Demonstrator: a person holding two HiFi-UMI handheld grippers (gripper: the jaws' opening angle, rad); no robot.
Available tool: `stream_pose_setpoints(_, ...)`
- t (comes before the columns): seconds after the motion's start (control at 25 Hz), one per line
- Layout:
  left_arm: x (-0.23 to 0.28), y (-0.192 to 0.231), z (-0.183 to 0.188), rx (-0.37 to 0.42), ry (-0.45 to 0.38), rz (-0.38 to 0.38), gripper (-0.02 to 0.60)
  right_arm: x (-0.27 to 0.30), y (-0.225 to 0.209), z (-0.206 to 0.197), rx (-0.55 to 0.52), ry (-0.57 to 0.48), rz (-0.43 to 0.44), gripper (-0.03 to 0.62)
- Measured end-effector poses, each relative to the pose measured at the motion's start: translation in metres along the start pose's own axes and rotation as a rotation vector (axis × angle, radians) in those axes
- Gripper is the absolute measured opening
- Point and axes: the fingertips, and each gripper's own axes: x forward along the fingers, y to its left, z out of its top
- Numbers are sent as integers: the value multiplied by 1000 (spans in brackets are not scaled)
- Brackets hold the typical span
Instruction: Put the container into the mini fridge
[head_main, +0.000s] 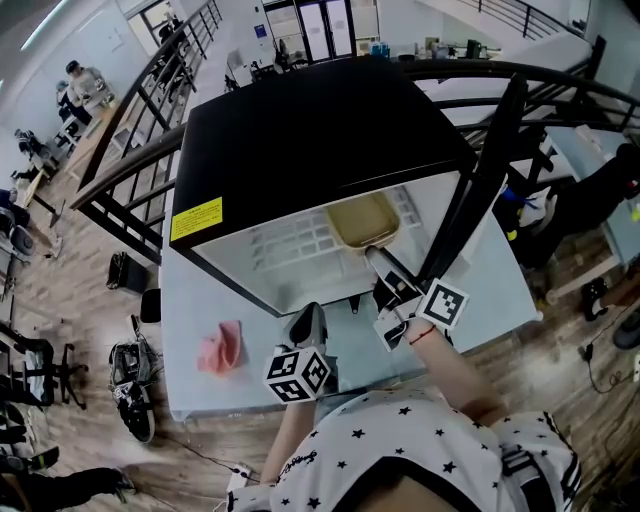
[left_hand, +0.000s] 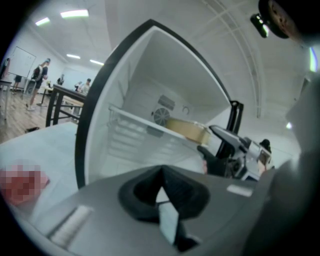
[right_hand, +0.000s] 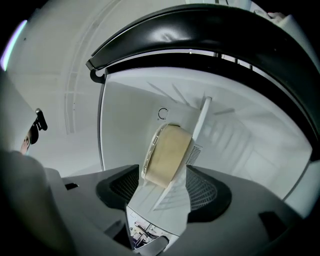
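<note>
The black mini fridge (head_main: 320, 130) stands open on the table, its door (head_main: 490, 170) swung out to the right. A tan lidded container (head_main: 362, 220) rests on the white wire shelf (head_main: 290, 240) inside. My right gripper (head_main: 378, 262) reaches into the fridge just in front of it. In the right gripper view the container (right_hand: 167, 155) sits between the spread jaws of the right gripper (right_hand: 165, 192), and the pads do not press on it. My left gripper (head_main: 308, 322) hovers in front of the fridge opening, shut and empty. In the left gripper view the container (left_hand: 187, 130) shows beyond the left gripper (left_hand: 161, 175).
A pink cloth (head_main: 222, 350) lies on the pale table (head_main: 250, 390) at the front left of the fridge. A black railing (head_main: 130, 160) runs behind and beside the table. Bags and chairs sit on the wooden floor to the left.
</note>
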Motion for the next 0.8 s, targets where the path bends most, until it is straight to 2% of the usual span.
stream_pose_setpoints(0.2,-12,-4,0,4,-2,-5,6,-10,14,-12,-34,31,-10,249)
stream_pose_setpoints(0.52,-25,-26,-7,11,-12,-29,5,-50,17,-33,-230,132,-104,242)
stream_pose_setpoints(0.64,-34,-33,-13,8,-13,-30,6,-65,22,-40,-307,161,-139,123)
stream_pose_setpoints(0.8,-43,-43,-24,-1,-11,-39,6,-88,30,-45,-439,195,-172,61)
